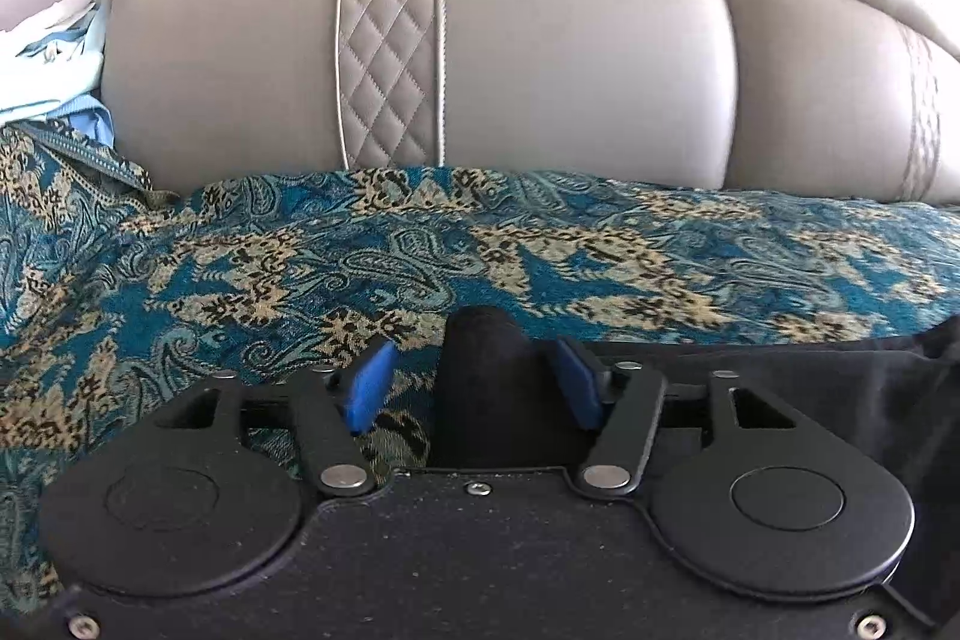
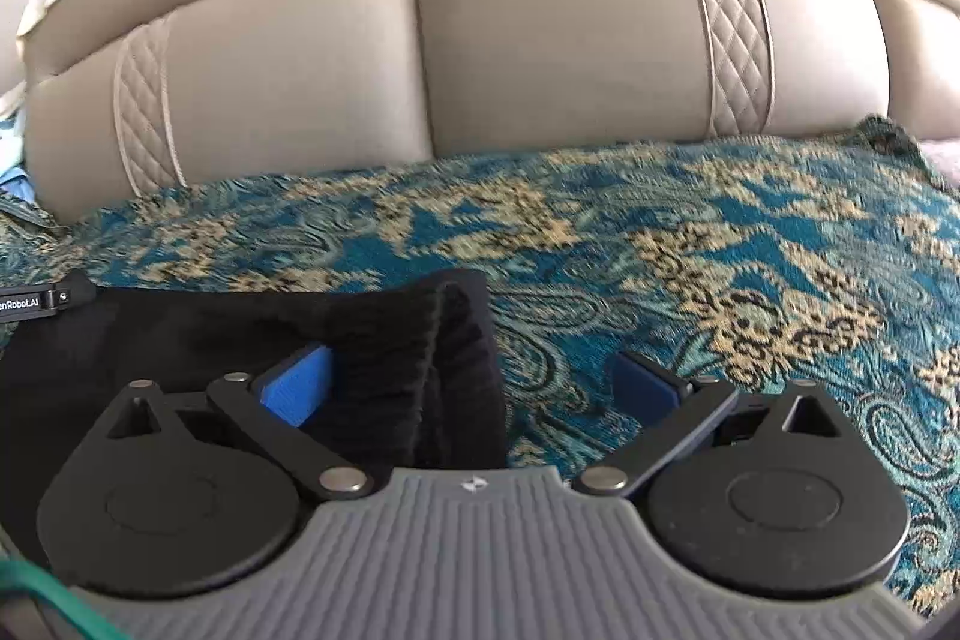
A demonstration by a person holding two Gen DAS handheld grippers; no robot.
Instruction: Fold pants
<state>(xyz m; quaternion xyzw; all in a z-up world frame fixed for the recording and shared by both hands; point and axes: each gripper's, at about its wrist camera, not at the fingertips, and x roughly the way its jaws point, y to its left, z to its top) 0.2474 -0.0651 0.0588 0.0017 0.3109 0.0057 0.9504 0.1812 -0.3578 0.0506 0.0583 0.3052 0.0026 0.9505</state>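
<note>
Straddling the black pants (image 2: 420,370) on the patterned sofa throw (image 2: 720,250), my right tool (image 2: 474,382) and left tool (image 1: 474,382) both gape, gripping nothing; closing shallow could catch one layer.

Left gripper (image 1: 471,382) jaws apart around black pants (image 1: 486,388) fold, over patterned teal cover (image 1: 300,250), beige sofa back (image 1: 570,70) behind.
</note>
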